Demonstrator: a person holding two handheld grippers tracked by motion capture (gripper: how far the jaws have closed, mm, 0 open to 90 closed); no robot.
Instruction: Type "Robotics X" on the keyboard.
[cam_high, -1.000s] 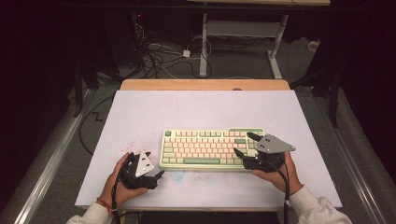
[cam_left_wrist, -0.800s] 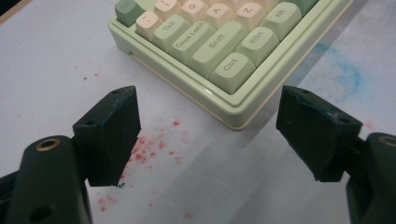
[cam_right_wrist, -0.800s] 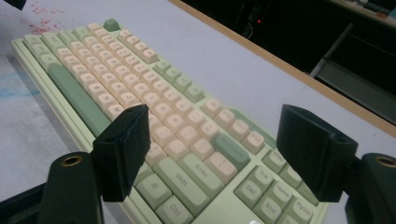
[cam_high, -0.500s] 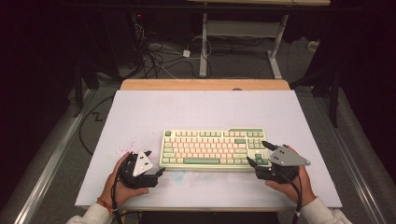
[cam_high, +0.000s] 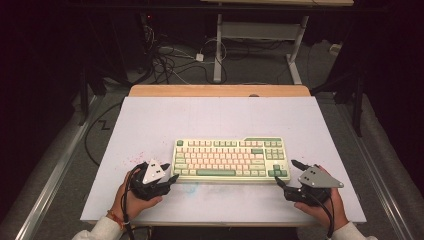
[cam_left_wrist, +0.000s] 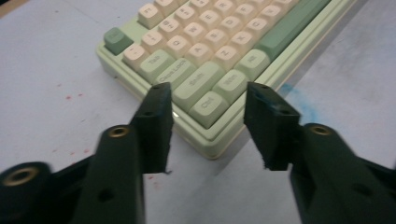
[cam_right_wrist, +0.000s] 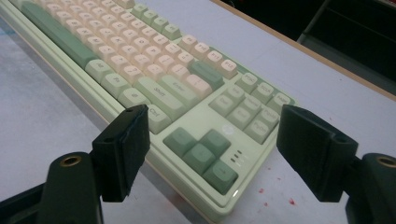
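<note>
A pale green keyboard (cam_high: 230, 159) with cream and green keys lies on the white table top (cam_high: 215, 117), towards the near edge. My left gripper (cam_high: 170, 178) is at its near-left corner (cam_left_wrist: 210, 140). That corner, by the Ctrl key, sits between the jaws. The jaws have just been closing, and I see no firm press by the black pads (cam_left_wrist: 156, 116). My right gripper (cam_high: 285, 172) stands wide open around the near-right corner. The green arrow keys (cam_right_wrist: 203, 151) lie between its pads (cam_right_wrist: 123, 144).
A wooden strip (cam_high: 220, 91) runs along the table's far edge. Cables (cam_high: 170, 60) and desk legs (cam_high: 217, 50) are on the dark floor beyond. Red specks (cam_high: 132, 157) and a blue smudge (cam_left_wrist: 292, 93) mark the table surface near the keyboard's front.
My right gripper has slid right and towards the near edge, from over the keyboard's right end to just outside its near-right corner. The left hand has stayed put.
</note>
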